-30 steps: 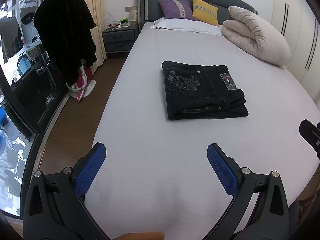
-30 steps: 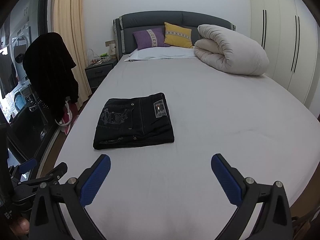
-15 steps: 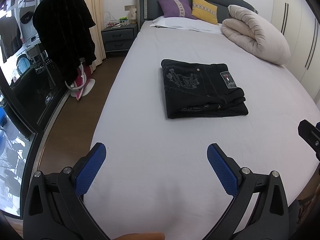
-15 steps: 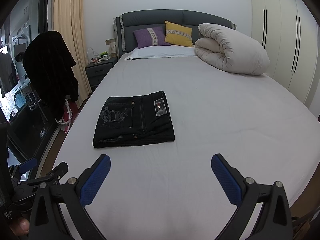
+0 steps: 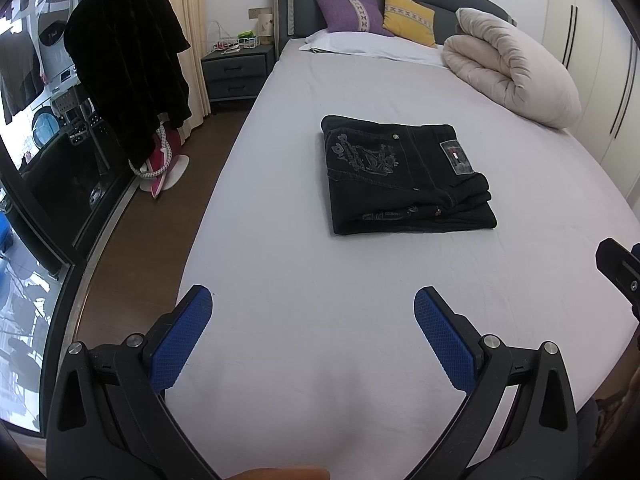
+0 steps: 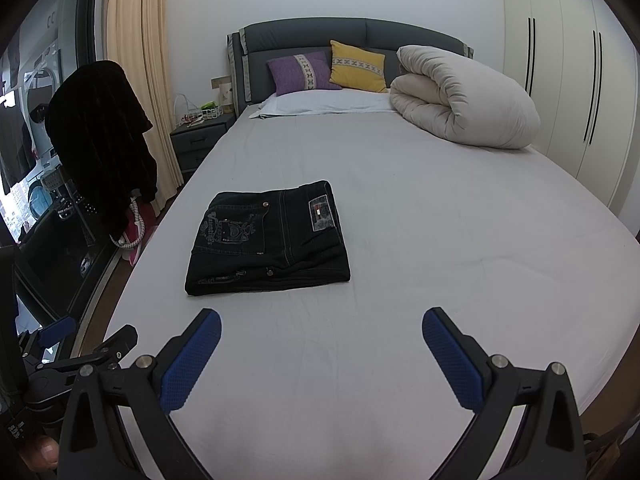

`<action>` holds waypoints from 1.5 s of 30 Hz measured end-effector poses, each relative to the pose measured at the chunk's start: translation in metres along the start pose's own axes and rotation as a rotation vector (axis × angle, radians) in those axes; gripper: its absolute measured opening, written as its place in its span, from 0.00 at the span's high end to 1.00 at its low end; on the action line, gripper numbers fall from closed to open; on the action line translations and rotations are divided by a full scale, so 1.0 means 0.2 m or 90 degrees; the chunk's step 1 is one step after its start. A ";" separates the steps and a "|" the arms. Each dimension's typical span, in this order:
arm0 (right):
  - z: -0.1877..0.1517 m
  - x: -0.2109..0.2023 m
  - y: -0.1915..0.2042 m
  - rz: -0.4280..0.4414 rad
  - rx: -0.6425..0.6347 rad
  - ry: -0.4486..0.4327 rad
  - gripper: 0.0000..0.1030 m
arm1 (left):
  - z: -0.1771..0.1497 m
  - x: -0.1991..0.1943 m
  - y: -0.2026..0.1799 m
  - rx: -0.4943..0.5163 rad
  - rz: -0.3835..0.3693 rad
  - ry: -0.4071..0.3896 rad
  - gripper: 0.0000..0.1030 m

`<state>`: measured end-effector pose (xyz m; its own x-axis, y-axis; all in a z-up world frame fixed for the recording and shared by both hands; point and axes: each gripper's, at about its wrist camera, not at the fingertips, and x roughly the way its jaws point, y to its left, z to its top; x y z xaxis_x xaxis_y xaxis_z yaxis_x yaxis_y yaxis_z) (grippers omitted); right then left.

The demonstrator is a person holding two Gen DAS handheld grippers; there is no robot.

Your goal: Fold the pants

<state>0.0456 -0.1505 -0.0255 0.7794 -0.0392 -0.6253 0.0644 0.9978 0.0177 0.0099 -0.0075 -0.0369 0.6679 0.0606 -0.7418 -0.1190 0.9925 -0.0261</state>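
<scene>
The black pants lie folded into a compact stack mid-bed, toward its left edge. Both the left gripper and right gripper hover spread wide, empty, near the foot edge. Folding looks finished; at most a tidy-up remains.

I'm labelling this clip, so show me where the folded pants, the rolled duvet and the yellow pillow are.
folded pants (image 6: 268,240): right wrist view, on the embroidered back pocket.
rolled duvet (image 6: 464,96): right wrist view, on the upper roll.
yellow pillow (image 5: 408,16): left wrist view, on its front face.
</scene>
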 end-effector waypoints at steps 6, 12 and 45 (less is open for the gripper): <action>0.00 0.00 0.00 0.000 -0.001 0.001 0.00 | 0.00 0.00 0.00 0.000 0.000 0.000 0.00; -0.01 0.00 0.00 0.001 -0.002 0.000 0.00 | 0.00 0.00 0.00 0.000 -0.002 0.000 0.00; -0.01 -0.01 -0.01 0.002 -0.004 0.002 0.00 | 0.01 0.02 0.00 0.001 -0.009 0.006 0.00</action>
<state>0.0431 -0.1520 -0.0254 0.7775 -0.0363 -0.6279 0.0581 0.9982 0.0143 0.0136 -0.0071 -0.0392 0.6630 0.0456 -0.7472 -0.1089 0.9934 -0.0360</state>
